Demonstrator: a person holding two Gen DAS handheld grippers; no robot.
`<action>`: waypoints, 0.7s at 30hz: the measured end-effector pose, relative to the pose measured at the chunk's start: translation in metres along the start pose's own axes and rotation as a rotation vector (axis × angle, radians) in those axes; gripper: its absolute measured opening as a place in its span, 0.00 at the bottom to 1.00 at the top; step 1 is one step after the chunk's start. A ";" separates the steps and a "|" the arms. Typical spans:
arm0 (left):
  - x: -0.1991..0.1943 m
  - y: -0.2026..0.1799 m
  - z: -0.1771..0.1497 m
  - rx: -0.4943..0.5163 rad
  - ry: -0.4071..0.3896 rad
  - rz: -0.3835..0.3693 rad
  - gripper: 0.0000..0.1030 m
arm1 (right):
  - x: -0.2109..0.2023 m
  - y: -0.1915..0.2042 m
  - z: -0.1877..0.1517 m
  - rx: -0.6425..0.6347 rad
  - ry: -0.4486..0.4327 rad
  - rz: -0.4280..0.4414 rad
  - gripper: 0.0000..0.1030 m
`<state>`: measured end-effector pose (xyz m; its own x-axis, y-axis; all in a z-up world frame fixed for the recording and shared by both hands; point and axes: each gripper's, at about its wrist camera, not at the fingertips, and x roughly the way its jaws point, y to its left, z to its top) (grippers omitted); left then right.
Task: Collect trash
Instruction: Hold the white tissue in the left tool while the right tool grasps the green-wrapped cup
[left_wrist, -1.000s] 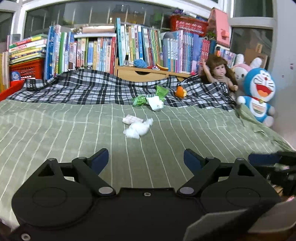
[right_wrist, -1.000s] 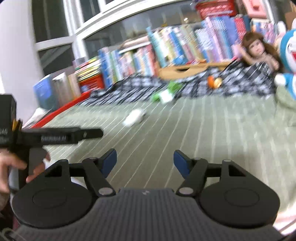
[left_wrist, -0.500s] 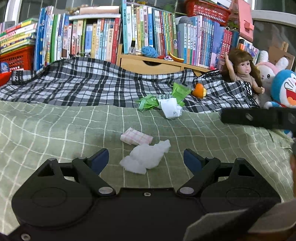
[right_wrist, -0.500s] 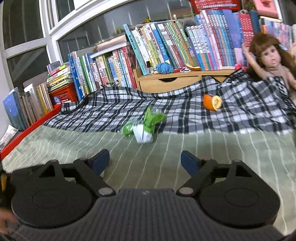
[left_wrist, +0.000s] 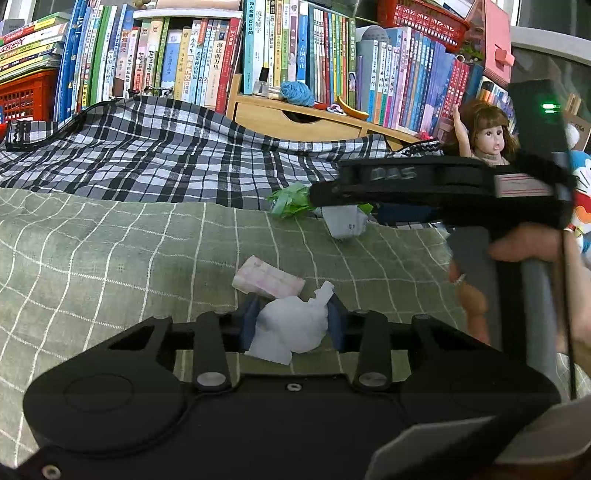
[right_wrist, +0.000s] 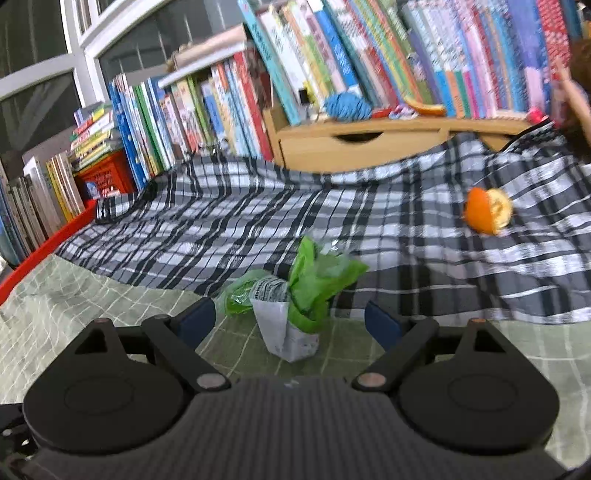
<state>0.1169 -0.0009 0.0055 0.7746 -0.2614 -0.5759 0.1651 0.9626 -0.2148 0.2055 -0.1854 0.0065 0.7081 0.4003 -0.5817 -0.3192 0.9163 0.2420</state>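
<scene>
Tissue (left_wrist: 291, 326) lies on green bedsheet (left_wrist: 110, 251), between pads of my left tongs (left_wrist: 292, 323), jaws closing onto it. Wrapper (right_wrist: 291, 299) sits dead ahead between pads of my right tongs (right_wrist: 290, 319), jaws wide, narrowing, not touching.

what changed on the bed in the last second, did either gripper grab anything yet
The left gripper came up to the crumpled white tissue and is closing on it; its pads now touch it. The right gripper swung across to the green and white wrapper, which sits between its closing jaws, ungripped. The pink packet, orange peel and wrapper stayed put.
</scene>
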 end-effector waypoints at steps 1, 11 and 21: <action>0.000 0.000 0.000 0.002 0.000 0.000 0.34 | 0.003 0.000 0.000 0.006 0.015 0.008 0.60; -0.017 -0.003 0.000 0.033 -0.022 0.012 0.34 | -0.029 0.003 -0.010 0.034 -0.010 0.021 0.43; -0.057 -0.014 -0.008 0.058 -0.050 0.009 0.34 | -0.094 0.015 -0.035 -0.016 -0.040 0.014 0.43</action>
<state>0.0657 -0.0004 0.0355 0.8053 -0.2504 -0.5374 0.1920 0.9677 -0.1631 0.1122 -0.2101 0.0376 0.7282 0.4133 -0.5468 -0.3388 0.9105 0.2370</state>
